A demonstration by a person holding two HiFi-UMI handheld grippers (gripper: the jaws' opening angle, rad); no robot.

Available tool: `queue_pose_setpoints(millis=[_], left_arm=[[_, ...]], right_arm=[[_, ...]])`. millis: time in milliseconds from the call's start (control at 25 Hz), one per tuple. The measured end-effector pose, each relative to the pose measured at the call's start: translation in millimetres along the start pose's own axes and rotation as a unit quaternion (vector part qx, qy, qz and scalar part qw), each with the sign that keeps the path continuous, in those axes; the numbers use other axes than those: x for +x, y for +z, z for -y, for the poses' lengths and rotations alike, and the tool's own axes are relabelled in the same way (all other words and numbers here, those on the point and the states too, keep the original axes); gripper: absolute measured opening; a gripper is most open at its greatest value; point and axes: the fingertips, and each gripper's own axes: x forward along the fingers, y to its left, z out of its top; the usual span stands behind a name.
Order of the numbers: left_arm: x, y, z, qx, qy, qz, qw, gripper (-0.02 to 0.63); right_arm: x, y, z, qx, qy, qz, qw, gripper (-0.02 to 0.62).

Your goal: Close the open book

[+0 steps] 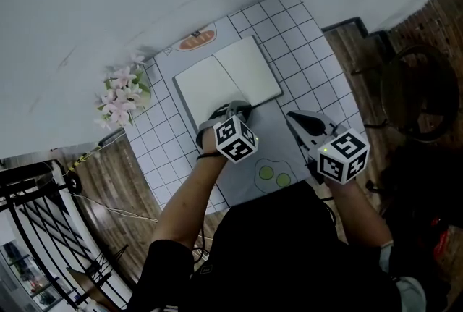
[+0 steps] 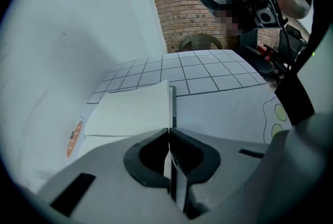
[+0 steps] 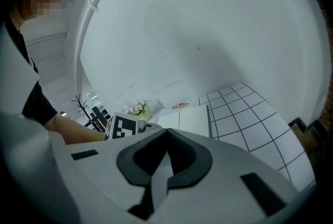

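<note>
An open book [image 1: 228, 79] with blank white pages lies on a grey mat [image 1: 278, 133], spine running away from me. My left gripper [image 1: 233, 109] points steeply down at the book's near edge by the spine. In the left gripper view the book [image 2: 130, 106] has its page and dark cover edge running straight into the left gripper [image 2: 169, 132], whose jaws are shut on that edge. My right gripper [image 1: 293, 116] hovers to the right of the book, apart from it. The right gripper [image 3: 166, 132] has its jaws shut and empty, with the book [image 3: 192, 116] beyond them.
The mat lies on a white tabletop with a grid pattern [image 1: 318, 64] that stands against a white wall. A bunch of pink flowers [image 1: 123, 97] stands at the table's left edge. A round wicker chair [image 1: 419, 93] is on the wooden floor to the right.
</note>
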Motion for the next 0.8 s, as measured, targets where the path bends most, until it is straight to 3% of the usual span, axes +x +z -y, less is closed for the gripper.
queue_pose_setpoints(millis=[200, 520, 640, 720, 800], left_arm=[[-5.9, -0.8, -9.1, -0.016, 0.011, 0.008, 0.9998, 0.012], [-15.1, -4.9, -22.0, -0.082, 0.024, 0.039, 0.9956, 0.011], [-17.5, -13.9, -33.8, -0.106, 0.043, 0.043, 0.9925, 0.009], [-18.8, -22.7, -44.2, -0.127, 0.049, 0.047, 0.9896, 0.009], [-20.1, -27.1, -48.8, -0.123, 0.047, 0.049, 0.99, 0.009]], right_arm=[[2.3, -2.8, 0.9, 0.002, 0.0, -0.002, 1.0, 0.003], [30.3, -10.0, 13.4, -0.012, -0.007, -0.026, 1.0, 0.012], [54.3, -19.4, 27.3, -0.007, -0.007, -0.049, 0.999, 0.132], [74.1, -24.4, 36.1, 0.002, -0.002, -0.063, 0.998, 0.164], [90.4, -25.9, 43.8, -0.001, -0.003, -0.072, 0.997, 0.181]])
